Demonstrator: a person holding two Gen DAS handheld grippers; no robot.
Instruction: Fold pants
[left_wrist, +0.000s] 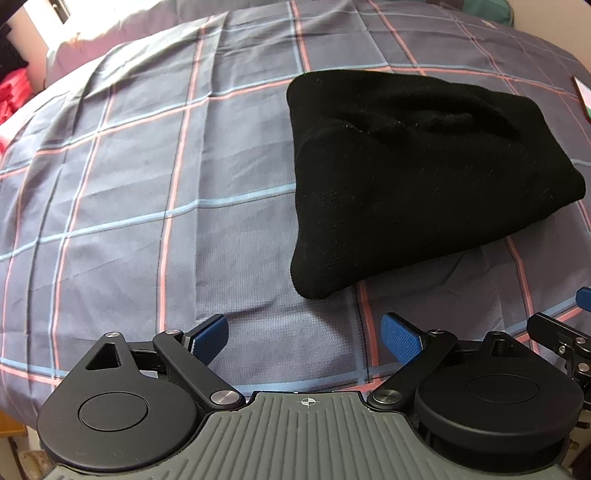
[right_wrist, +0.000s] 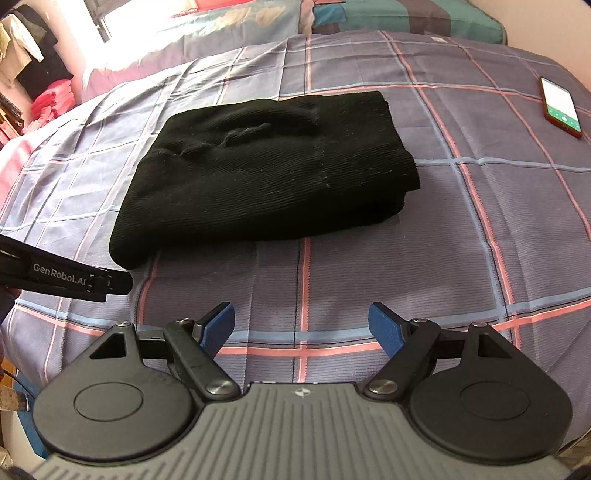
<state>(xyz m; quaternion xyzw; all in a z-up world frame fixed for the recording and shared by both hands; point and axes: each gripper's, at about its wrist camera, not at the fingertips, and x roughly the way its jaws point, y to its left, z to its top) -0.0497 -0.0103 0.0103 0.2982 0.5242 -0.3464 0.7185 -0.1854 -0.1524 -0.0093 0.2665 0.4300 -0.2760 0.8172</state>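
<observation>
Looking at it now, the black pants (right_wrist: 269, 173) already sit as a compact folded stack on the plaid bed sheet (right_wrist: 369, 266), about mid-bed and closer to the foot edge than to the pillows. Both the left gripper (left_wrist: 304, 334) and right gripper (right_wrist: 301, 325) hang just short of it, jaws spread, nothing held. I'd say the fold is basically done, so only tidy the loose front corner, lightly, without dragging layers. A phone (right_wrist: 560, 106) lies near the right edge.
</observation>
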